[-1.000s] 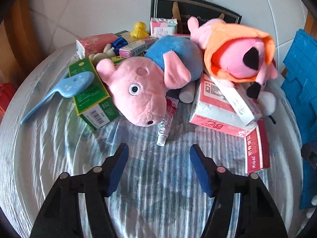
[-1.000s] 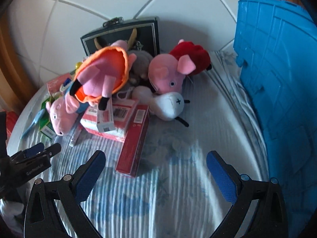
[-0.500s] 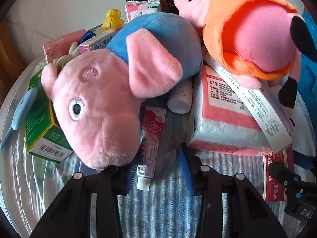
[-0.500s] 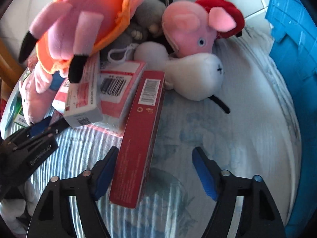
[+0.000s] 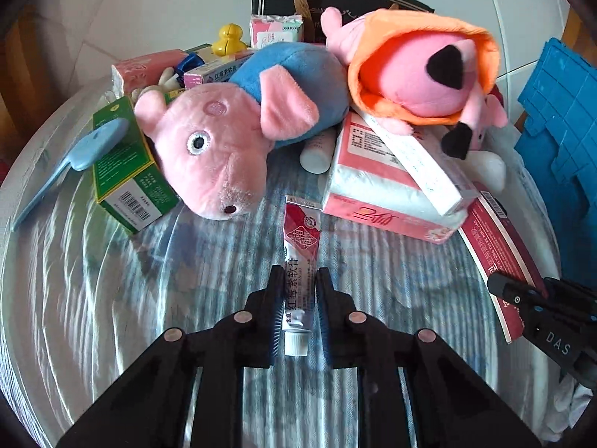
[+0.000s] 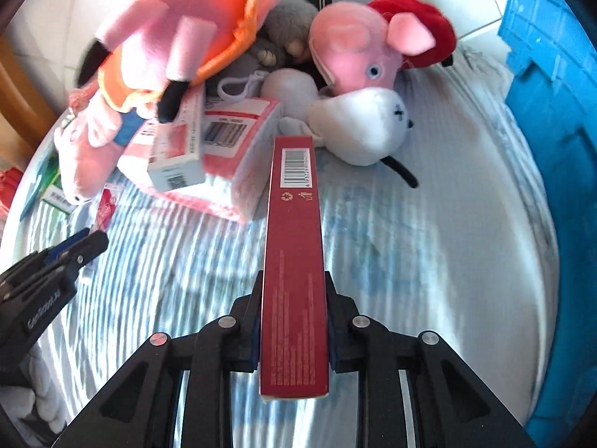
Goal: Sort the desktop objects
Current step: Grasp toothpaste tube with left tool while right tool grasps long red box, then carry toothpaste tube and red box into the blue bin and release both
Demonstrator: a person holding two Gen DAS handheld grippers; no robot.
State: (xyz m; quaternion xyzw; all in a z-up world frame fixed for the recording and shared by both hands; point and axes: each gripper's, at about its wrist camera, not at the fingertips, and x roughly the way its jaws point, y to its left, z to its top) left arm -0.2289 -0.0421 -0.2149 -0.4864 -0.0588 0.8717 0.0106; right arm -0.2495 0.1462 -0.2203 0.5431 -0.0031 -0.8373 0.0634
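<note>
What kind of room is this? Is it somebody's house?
Probably a home, though the room is hard to tell. Plush pigs, tissue packs and medicine boxes are piled on a cloth-covered round table on a tiled floor, beside a blue crate.

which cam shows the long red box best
The right wrist view: the long red box runs up the middle, barcode showing, with the right gripper shut on it. The left wrist view shows only part of it at the right edge, behind that gripper.

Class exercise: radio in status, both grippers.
Left gripper just closed on ointment tube. Right gripper just closed on red box. Nothing blocking.
</note>
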